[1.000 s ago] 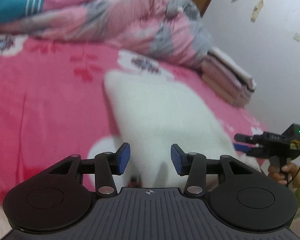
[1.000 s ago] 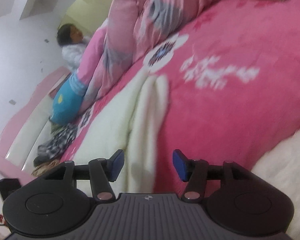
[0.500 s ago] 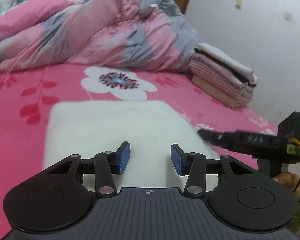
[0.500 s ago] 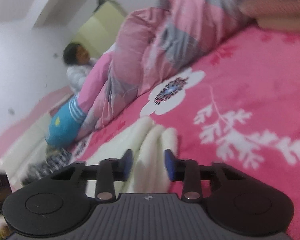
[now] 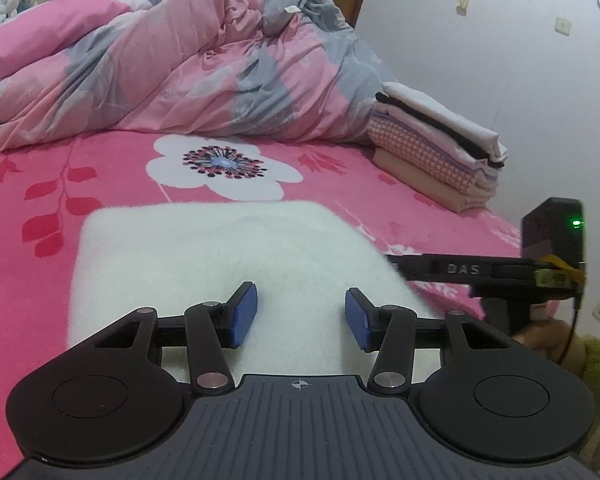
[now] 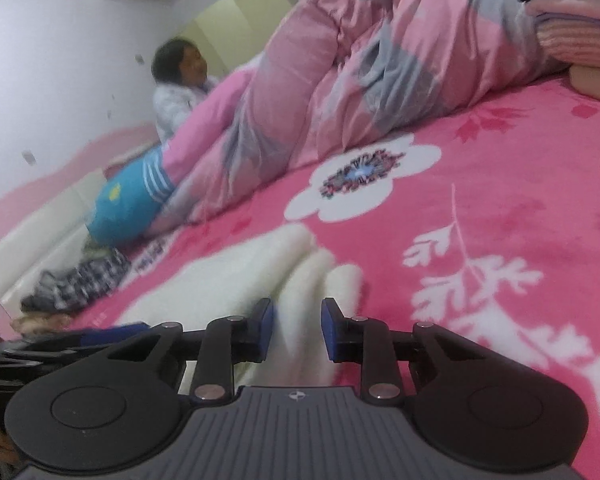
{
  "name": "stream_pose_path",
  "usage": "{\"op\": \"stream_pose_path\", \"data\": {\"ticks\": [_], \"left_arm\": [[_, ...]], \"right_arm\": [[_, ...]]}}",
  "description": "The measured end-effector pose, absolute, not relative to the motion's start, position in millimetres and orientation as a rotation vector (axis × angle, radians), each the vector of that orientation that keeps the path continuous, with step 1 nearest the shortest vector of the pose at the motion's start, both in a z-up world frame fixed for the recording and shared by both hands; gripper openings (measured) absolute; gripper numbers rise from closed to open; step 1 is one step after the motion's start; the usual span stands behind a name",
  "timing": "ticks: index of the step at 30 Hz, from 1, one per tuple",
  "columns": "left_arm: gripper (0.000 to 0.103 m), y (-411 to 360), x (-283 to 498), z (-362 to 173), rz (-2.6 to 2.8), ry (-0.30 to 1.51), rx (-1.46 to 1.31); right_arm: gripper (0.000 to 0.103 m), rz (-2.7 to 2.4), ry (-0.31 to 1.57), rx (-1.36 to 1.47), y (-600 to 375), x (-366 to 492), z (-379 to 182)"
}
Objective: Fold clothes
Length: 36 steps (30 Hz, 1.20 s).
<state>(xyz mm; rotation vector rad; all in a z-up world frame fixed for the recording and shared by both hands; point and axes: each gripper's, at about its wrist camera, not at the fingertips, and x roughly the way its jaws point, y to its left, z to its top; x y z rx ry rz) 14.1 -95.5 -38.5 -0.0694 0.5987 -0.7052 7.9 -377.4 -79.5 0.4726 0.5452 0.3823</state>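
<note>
A child [image 6: 180,92] sat at ten o'clock behind the rumpled pink-grey duvet [image 5: 188,76]. The left gripper [image 5: 300,316] hovered with fingers spread wide above the folded white fleece garment [image 5: 220,252] on the pink floral bedsheet [image 5: 32,264]. The right gripper [image 6: 296,332] held its fingers partly parted around the garment's folded edge, not clamping. Folded laundry [image 5: 440,148] was stacked at two o'clock.
</note>
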Motion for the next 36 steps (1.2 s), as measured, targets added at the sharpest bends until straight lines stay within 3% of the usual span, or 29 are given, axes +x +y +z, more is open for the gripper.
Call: {"op": "stream_pose_path", "data": {"ticks": [2,5,15,23,31,36], "left_arm": [[0.049,-96,14,-38,-0.705,0.598,-0.074],[0.049,-97,13,-36,-0.709,0.599,-0.072],[0.049,-102,18,-39,-0.719,0.588,-0.064],[0.05,-106,16,-40,-0.712,0.57,-0.034],[0.051,-107,16,-41,-0.705,0.573,-0.042],[0.051,-105,16,-39,-0.696,0.583,-0.054]], "right_arm": [[0.013,0.399,0.53,0.505,-380,5,-80],[0.01,0.377,0.467,0.476,-376,-12,-74],[0.009,0.335,0.447,0.521,-383,-16,-88],[0.012,0.355,0.465,0.79,-421,-8,-100],[0.011,0.242,0.541,0.615,-404,8,-103],[0.012,0.252,0.429,0.672,-418,-32,-82]]}}
